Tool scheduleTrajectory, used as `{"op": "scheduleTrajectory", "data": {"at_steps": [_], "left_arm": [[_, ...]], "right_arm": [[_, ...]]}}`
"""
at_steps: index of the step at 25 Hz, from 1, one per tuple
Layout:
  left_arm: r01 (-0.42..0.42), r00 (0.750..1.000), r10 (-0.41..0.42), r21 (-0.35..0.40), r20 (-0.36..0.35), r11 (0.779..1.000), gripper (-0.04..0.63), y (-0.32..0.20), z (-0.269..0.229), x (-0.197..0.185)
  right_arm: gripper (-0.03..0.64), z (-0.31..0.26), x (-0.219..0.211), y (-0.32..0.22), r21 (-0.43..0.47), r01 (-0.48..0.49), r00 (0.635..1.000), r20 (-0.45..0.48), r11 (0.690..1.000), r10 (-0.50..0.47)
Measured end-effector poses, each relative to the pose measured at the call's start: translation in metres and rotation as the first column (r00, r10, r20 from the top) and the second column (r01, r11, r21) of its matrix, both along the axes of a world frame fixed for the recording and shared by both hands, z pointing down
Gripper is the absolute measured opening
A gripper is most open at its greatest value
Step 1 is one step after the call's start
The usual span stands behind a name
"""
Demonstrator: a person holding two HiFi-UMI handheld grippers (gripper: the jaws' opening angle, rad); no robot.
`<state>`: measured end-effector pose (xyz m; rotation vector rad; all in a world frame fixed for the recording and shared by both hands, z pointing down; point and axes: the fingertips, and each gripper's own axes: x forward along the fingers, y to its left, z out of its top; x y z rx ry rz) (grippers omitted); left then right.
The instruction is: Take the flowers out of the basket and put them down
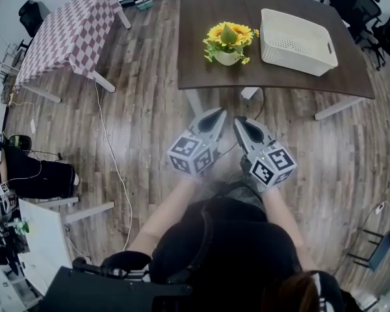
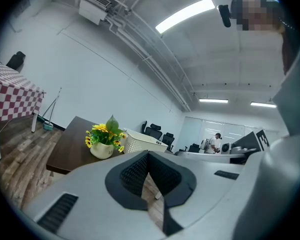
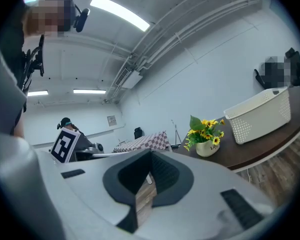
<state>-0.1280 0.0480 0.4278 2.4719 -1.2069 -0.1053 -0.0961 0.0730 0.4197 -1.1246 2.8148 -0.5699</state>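
On bench (image 1: 273, 77) just beside basket (image 1: 296, 41): flowers (image 1: 229, 43) upright in white pot (image 1: 227, 58), outside basket | left tool (image 1: 216, 117), right tool (image 1: 239, 123): both closed, empty, well short of basket | handling: probably light, petals soft; take pot body, not stems
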Motion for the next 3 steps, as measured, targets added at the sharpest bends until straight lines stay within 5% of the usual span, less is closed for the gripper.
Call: {"op": "scheduleTrajectory", "data": {"at_steps": [3], "left_arm": [[0.011,1.0,-0.011,-0.024,-0.001,1.0,0.0,-0.0001,0.0102,-0.0116]], "right_arm": [[0.0,0.0077,-0.0094,-0.0001,-0.014,0.008,1.0,0.0,1.0,-0.008]]}}
